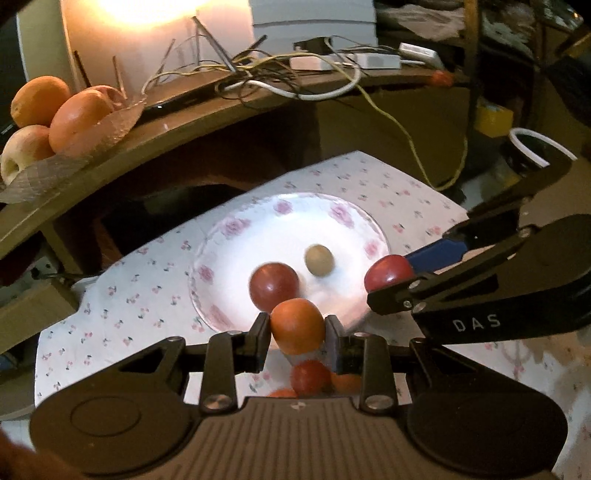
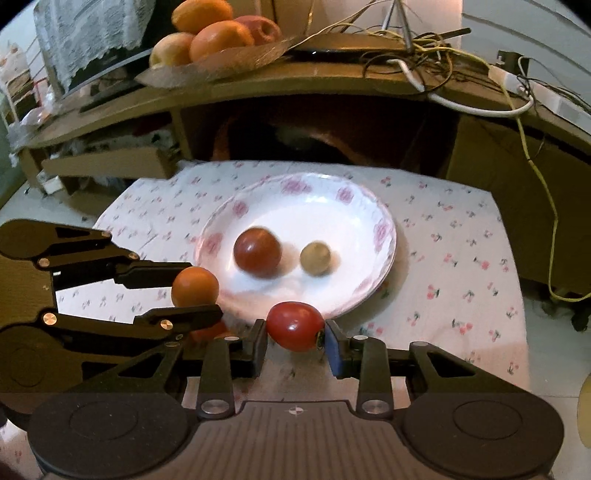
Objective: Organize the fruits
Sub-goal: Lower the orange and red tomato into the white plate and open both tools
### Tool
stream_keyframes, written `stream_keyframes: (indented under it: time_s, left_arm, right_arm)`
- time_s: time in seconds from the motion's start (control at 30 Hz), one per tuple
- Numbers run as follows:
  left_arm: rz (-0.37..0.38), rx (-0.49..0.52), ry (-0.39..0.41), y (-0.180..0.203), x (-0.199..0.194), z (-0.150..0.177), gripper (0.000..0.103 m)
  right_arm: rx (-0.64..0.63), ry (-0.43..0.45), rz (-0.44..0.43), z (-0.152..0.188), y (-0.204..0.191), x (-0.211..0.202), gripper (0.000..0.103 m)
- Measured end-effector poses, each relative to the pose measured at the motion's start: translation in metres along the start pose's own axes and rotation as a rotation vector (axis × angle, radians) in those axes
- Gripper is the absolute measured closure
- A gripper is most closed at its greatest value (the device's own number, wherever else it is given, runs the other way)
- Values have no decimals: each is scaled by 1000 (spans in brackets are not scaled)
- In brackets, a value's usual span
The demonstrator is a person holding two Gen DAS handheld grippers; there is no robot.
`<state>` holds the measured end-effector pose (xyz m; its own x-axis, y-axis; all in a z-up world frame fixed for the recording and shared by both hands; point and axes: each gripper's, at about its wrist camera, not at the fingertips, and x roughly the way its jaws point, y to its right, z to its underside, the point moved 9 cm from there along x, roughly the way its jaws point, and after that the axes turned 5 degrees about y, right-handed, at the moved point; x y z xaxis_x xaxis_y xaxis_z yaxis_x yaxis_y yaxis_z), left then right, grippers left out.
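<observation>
My left gripper [image 1: 297, 326] is shut on a small orange fruit [image 1: 297, 325], held just off the near rim of the white flowered plate [image 1: 295, 206]. In the right wrist view that same orange fruit [image 2: 194, 282] shows between the left gripper's fingers at the plate's [image 2: 369, 192] left edge. My right gripper [image 2: 295, 326] is shut on a small red fruit [image 2: 294, 325], also seen at the right in the left wrist view as the red fruit [image 1: 388, 271]. On the plate lie a dark red fruit [image 2: 257, 251] and a small pale green one [image 2: 315, 257]. Below the left gripper, more small red and orange fruits [image 1: 310, 376] lie on the cloth.
The plate sits on a cherry-print cloth [image 2: 443, 236]. Behind it runs a wooden shelf [image 2: 295, 79] with a dish of large oranges and apples [image 2: 214, 35] and tangled cables [image 2: 436, 48]. A yellow cable [image 2: 546, 206] hangs at the right.
</observation>
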<state>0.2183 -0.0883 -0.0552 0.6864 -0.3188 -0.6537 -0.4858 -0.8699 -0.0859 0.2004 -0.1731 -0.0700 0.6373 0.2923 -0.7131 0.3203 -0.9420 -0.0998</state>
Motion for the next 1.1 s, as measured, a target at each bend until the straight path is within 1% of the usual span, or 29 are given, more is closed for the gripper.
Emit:
stream_keyframes:
  time_s: [0.17,0.3,0.73,1.1]
  left_arm:
    - [-11,-26,-13,-6,14,1,67]
    - [-23,-29,-33,-8,24,5,67]
    - [-30,-28,-42,-8,30,6,66]
    - [-45,-48,-43,-10,31,5,66]
  right_arm:
    - [11,-5,11,-5,6,10,69]
    - [-8,3,10,-7,4,15,69]
    - [-20,3,17,-10,3,25,69]
    - [-13,16,27,-13,4,27,67]
